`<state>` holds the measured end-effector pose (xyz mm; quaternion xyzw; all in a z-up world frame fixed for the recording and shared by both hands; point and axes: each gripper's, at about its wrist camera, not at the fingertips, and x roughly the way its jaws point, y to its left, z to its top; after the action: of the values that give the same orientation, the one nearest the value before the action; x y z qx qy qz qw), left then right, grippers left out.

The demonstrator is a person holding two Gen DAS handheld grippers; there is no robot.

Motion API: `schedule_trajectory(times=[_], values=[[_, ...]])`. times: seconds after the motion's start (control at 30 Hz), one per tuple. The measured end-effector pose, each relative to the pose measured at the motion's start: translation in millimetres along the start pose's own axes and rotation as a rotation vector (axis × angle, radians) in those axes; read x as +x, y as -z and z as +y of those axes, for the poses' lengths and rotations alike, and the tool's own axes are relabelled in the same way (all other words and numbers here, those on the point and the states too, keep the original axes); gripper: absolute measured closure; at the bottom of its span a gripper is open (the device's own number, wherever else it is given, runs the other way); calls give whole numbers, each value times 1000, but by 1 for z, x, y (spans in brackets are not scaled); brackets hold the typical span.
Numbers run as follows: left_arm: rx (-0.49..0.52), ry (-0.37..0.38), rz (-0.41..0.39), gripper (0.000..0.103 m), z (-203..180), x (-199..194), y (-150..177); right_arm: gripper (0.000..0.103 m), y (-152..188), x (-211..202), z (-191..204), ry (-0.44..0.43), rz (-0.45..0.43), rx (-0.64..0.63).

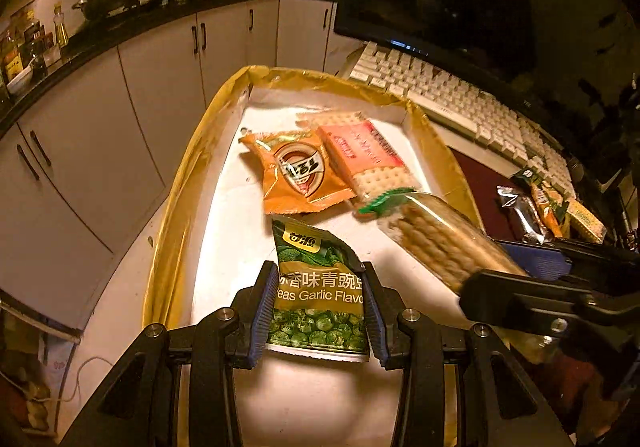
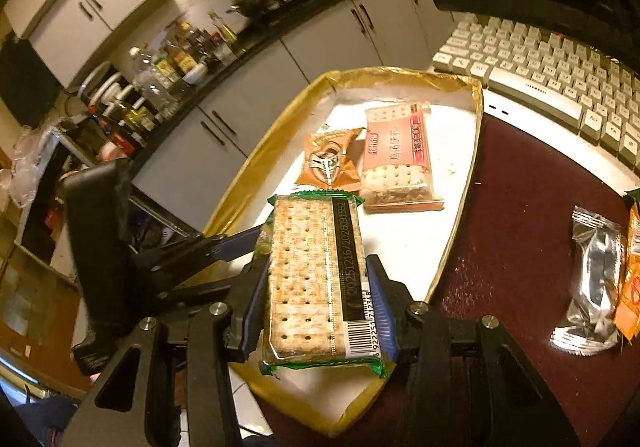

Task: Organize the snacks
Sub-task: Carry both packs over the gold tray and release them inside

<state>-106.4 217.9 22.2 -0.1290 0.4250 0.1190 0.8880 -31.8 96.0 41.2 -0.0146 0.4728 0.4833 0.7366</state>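
**Two packets held over the gold-rimmed box**

Inside the box (image 2: pixel 280 151): an orange packet (image 2: pixel 331 161) beside a red cracker pack (image 2: pixel 398 167), touching. Above the box's near end, left gripper (image 1: pixel 320 311) clamped on a green pea bag (image 1: pixel 320 287); right gripper (image 2: pixel 318 311) clamped on a green-edged cracker pack (image 2: pixel 308 279). Right of the box, on the dark red mat (image 2: pixel 516 231): a silver packet (image 2: pixel 592 283).
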Motion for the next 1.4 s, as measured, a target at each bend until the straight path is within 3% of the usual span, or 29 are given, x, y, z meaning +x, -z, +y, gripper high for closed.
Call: schedule_trajectory(times=[0.2,0.4,1.07,1.4], values=[[-4,-15,28,60,5,8,-8,58,-10,18,-2,66,8,-3],[-10,-13,33,60,6,12,-9,58,-8,27,-5,77,-2,3],[7,-41,11,58,2,6,-6,55,-8,31,-12,39,-6,30],[-5,-44,-20,50,4,-7,-6,55,-10,1,-14,5,-54,52]])
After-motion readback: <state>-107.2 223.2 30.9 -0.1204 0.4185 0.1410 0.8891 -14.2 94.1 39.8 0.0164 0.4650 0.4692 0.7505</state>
